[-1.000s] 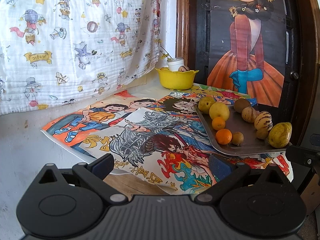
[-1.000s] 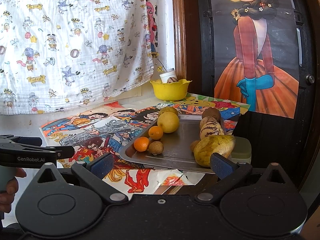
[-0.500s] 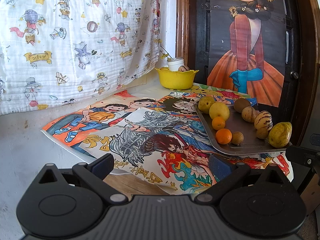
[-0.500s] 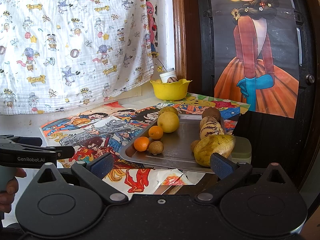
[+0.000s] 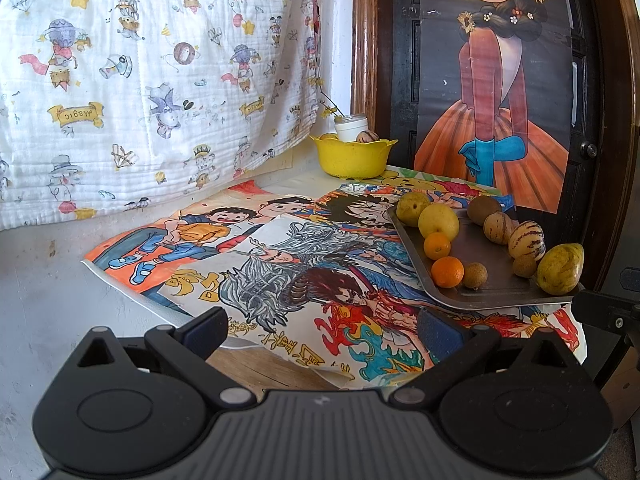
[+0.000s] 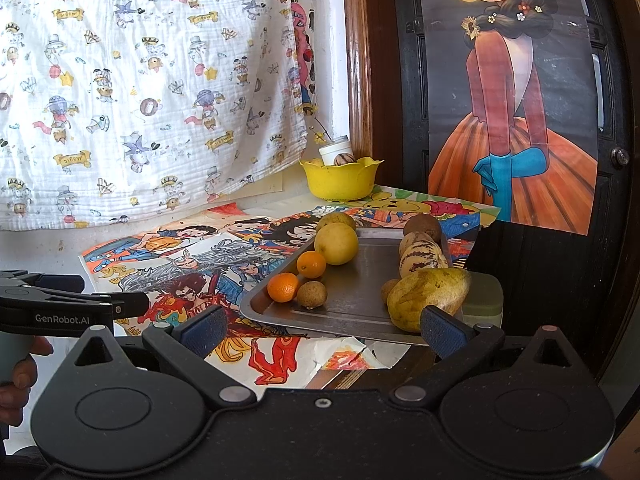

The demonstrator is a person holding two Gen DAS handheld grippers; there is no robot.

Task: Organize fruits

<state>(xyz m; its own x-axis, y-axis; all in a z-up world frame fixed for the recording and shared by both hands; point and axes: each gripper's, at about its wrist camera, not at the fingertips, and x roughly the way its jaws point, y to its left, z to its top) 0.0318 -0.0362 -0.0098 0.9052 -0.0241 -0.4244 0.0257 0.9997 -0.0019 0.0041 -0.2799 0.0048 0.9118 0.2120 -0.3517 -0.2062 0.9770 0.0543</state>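
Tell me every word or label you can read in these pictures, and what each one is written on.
"GenRobot.AI": white lettering on the side of the left gripper, seen from the right wrist camera.
"Magic": on small yellow banners printed across the white cartoon cloth; in the left wrist view they read mirrored.
Yellow characters on the coloured drawings: not legible to me.
White jar behind the yellow bowl: no readable label.

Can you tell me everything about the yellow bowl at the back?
The yellow bowl looks like smooth plastic, with a wavy, petal-shaped rim. It stands upright at the back of the table, near the wooden door frame, resting on the edge of the colourful drawings. A striped brownish fruit peeks over its rim, beside a white jar that stands in or just behind it. Neither gripper touches it.
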